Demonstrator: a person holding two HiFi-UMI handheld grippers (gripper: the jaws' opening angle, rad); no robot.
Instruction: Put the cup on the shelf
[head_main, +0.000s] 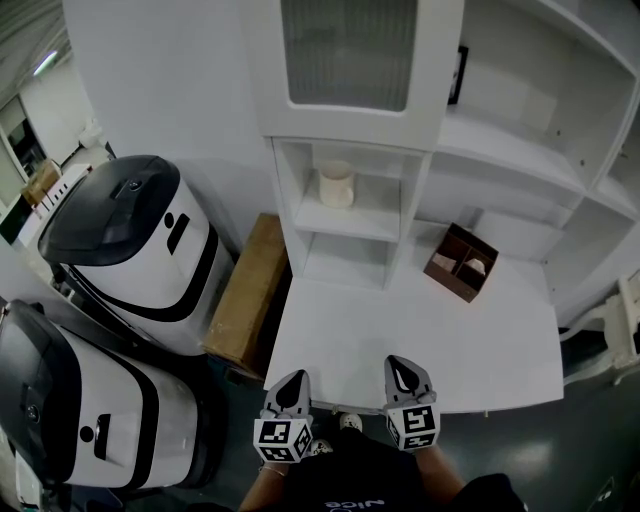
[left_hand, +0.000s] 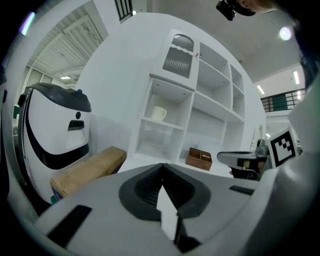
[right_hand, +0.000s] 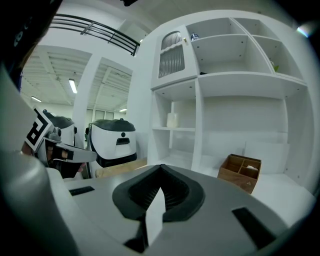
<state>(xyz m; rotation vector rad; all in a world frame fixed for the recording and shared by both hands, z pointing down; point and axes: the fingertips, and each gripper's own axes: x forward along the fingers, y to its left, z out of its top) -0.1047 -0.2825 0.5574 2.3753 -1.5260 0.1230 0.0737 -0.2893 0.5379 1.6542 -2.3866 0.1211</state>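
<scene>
A cream cup (head_main: 336, 185) stands upright in the upper open cubby of the white shelf unit (head_main: 405, 190); it also shows as the cup (left_hand: 158, 113) in the left gripper view and the cup (right_hand: 172, 120) in the right gripper view. My left gripper (head_main: 290, 392) and right gripper (head_main: 404, 377) hang side by side at the near edge of the white table (head_main: 330, 330), far from the cup. Both are shut with nothing between the jaws. The left gripper (left_hand: 162, 180) and right gripper (right_hand: 161, 186) point toward the shelf.
A brown wooden divided box (head_main: 460, 262) sits on the table right of the cubbies. A cardboard box (head_main: 248, 290) lies left of the table. Two white and black machines (head_main: 135, 250) stand at the far left. A ribbed-glass cabinet door (head_main: 348, 50) is above the cup.
</scene>
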